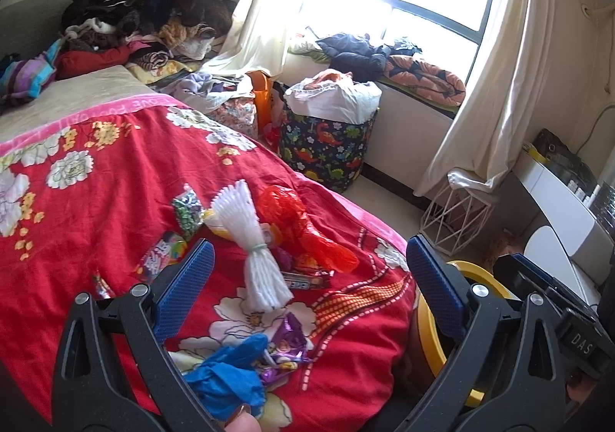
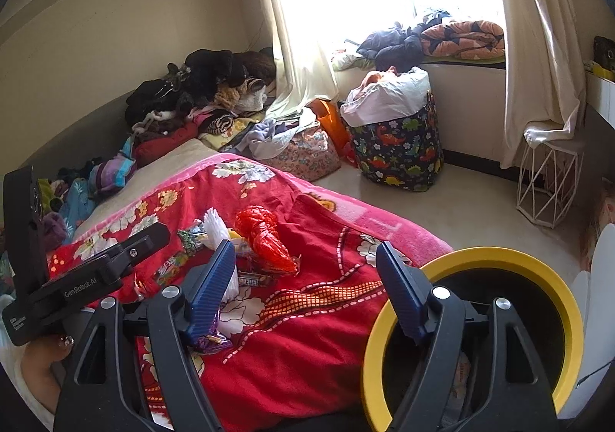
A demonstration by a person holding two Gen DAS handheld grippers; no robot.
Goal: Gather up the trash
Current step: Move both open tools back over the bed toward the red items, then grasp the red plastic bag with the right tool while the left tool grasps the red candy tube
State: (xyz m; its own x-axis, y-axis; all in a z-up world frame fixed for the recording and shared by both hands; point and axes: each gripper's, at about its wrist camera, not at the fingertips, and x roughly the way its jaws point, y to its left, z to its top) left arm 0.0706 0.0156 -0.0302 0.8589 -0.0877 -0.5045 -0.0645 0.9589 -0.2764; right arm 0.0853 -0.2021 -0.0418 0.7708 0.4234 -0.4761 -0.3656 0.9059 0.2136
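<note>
Trash lies on a red floral blanket [image 1: 96, 201]: a white foam net [image 1: 253, 240], a red plastic bag [image 1: 303, 228], a blue glove [image 1: 230, 370], a purple wrapper [image 1: 288, 339] and candy wrappers [image 1: 161, 251]. My left gripper [image 1: 311, 259] is open above the foam net, empty. My right gripper [image 2: 307, 263] is open and empty over the blanket's edge, beside the yellow-rimmed bin [image 2: 499, 263]. The red bag [image 2: 265, 236] and foam net [image 2: 215, 228] also show in the right wrist view, with the left gripper's body [image 2: 77, 278] at left.
Piled clothes [image 1: 146, 9] lie at the bed's far end. A dinosaur-print basket [image 1: 326, 140] and a white wire stand [image 1: 453, 216] stand on the floor by the window. A white desk [image 1: 565, 209] is at the right. The yellow bin's rim [image 1: 430, 328] shows below the bed edge.
</note>
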